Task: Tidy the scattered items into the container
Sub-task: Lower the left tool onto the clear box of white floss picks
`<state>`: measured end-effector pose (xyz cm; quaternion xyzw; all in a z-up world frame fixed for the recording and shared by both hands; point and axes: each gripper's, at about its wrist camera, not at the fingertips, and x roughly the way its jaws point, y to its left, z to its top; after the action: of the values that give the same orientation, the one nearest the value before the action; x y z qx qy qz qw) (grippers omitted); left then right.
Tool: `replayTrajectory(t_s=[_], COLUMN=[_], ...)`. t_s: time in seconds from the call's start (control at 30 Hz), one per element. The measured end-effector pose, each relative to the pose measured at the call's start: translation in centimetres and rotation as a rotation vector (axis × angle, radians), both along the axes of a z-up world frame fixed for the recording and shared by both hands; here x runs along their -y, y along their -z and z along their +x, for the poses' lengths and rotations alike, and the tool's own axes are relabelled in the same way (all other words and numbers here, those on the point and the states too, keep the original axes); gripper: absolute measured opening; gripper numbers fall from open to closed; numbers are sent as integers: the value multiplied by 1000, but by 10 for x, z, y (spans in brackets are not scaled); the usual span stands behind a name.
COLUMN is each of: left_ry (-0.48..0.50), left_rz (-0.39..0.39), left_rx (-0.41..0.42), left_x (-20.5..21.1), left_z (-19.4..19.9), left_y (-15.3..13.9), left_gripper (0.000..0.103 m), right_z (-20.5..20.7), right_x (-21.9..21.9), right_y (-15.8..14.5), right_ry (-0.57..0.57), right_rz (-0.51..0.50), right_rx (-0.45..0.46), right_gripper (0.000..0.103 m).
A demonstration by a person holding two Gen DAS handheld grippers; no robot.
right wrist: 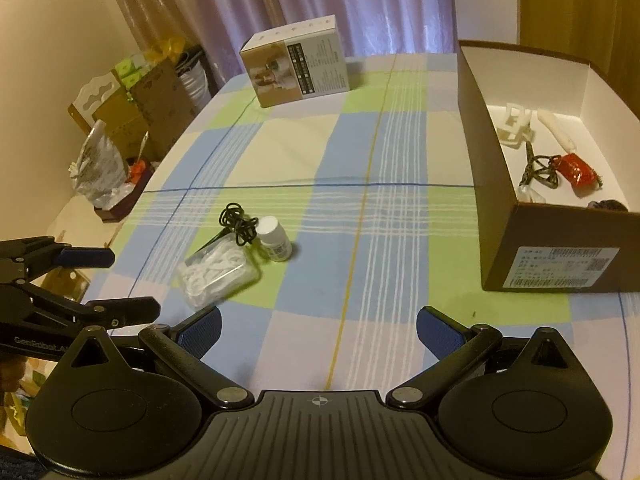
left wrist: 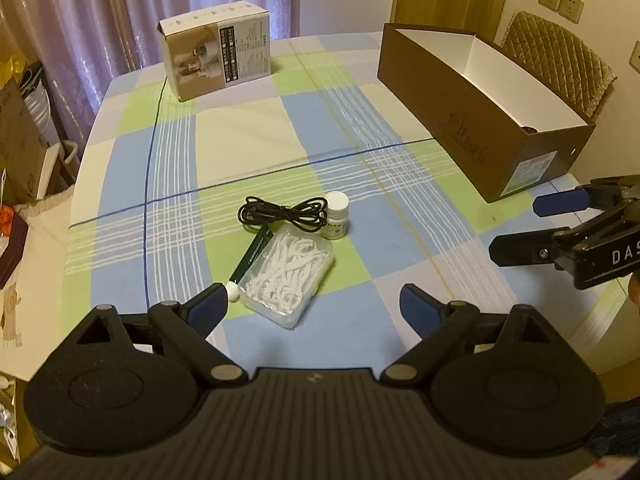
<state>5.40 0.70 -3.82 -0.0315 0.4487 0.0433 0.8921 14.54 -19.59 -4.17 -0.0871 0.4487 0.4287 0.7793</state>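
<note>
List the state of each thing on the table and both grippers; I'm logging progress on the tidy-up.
left gripper: open, empty
right gripper: open, empty
brown box: open-topped, partly filled
floss-pick case: shut, lying flat
white bottle: capped, upright
black cable: coiled
pen: lying flat
printed carton: closed, standing

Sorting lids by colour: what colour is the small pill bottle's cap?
White, on the small white plastic pill bottle; clearest in the left wrist view.

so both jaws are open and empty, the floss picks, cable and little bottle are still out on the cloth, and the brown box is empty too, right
Not quite: the brown box is not empty. The right wrist view shows several items already inside it, including a red packet. The rest holds: the left gripper and right gripper are open and empty, with the floss picks, cable and bottle on the cloth.
</note>
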Motion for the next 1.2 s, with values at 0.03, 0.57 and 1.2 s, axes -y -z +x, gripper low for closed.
replayTrajectory(t_s=[0.03, 0.57, 1.2], left_ry=[3, 102, 266], left_rz=[1, 39, 71], left_rx=[1, -20, -105], left_x=[-1, -7, -20], left_z=[1, 25, 78], left_y=[2, 37, 84], left_gripper=[90, 86, 55], right_z=[1, 18, 36], right_x=[1, 3, 21], right_y=[1, 18, 28], right_ry=[1, 12, 91], right_rz=[2, -54, -105], right_rx=[0, 2, -26], right_gripper=[101, 101, 101])
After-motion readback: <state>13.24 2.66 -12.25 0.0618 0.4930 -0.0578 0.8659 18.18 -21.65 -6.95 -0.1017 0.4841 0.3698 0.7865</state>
